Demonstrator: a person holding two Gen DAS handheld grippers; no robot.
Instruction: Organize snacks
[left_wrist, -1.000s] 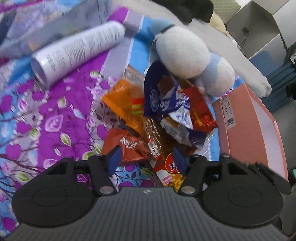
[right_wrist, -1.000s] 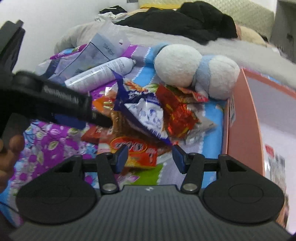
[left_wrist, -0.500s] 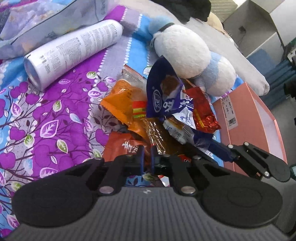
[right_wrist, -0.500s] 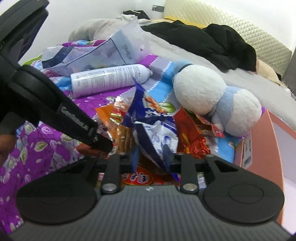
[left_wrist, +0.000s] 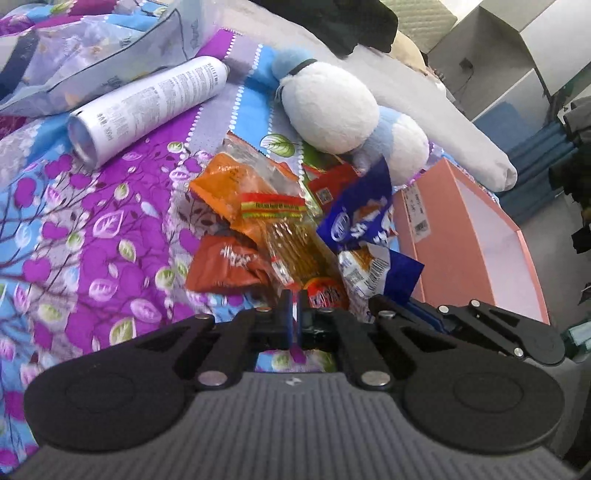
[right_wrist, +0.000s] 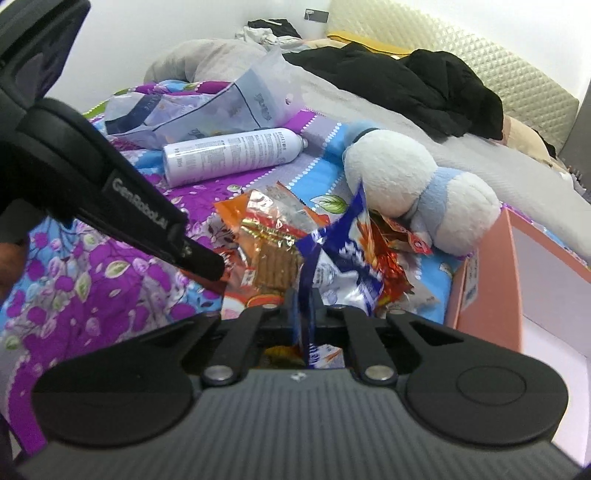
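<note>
both tools sit low at the near edge of the snack pile on the bed. left tool (left_wrist: 292, 308) has its fingers drawn almost together on a thin purple-red strip, probably the edge of a wrapper, though the blur makes it hard to tell which packet it belongs to. right tool (right_wrist: 303, 301) is pinched on the lower edge of the blue and white snack bag (right_wrist: 341, 258), which stands up from the pile. just past the fingertips lies a clear pack of brown biscuit sticks (left_wrist: 295, 240), with a red-orange packet (left_wrist: 225, 267) to its left and an orange bag (left_wrist: 243, 188) behind it. a shiny red wrapper (right_wrist: 391, 254) lies under the blue bag's right side. the pink box (left_wrist: 443, 236) stands just beside the pile on the right. further back a white and blue plush toy (left_wrist: 332, 110) rests against the snacks, and a white spray can (left_wrist: 151, 107) lies on its side on the purple floral bedsheet (left_wrist: 74, 240).
</note>
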